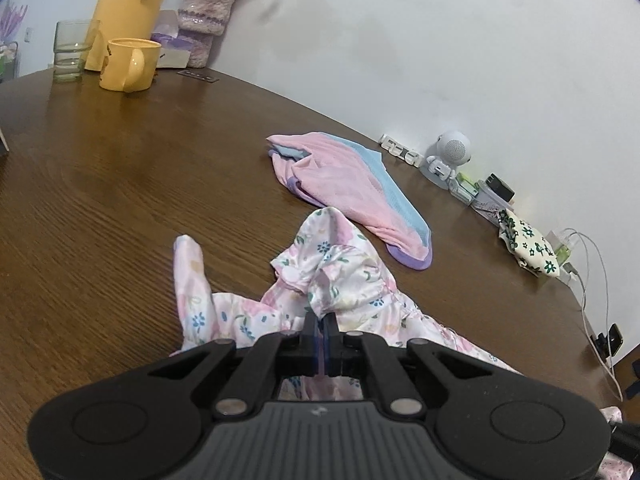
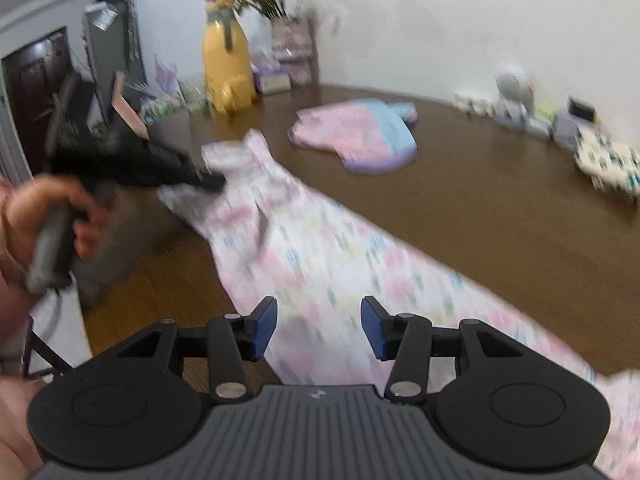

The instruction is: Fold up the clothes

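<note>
A pink floral satin garment point(image 1: 340, 280) lies stretched along the brown wooden table point(image 1: 120, 184). My left gripper point(image 1: 320, 320) is shut on a bunched fold of it near its top end. In the right wrist view the garment point(image 2: 320, 264) runs from the near right to the far left, and the left gripper point(image 2: 208, 180) pinches its far end. My right gripper point(image 2: 319, 328) is open and empty, just above the garment's middle part. The right wrist view is blurred.
A folded pink, blue and purple garment point(image 1: 352, 192) lies further back point(image 2: 360, 136). A yellow mug point(image 1: 128, 64), a glass point(image 1: 74, 50), a yellow jug point(image 1: 128, 4) and a vase point(image 1: 208, 12) stand far left. A small speaker point(image 1: 448, 156), clutter, a floral cloth point(image 1: 528, 244) and cables point(image 1: 592, 280) line the wall.
</note>
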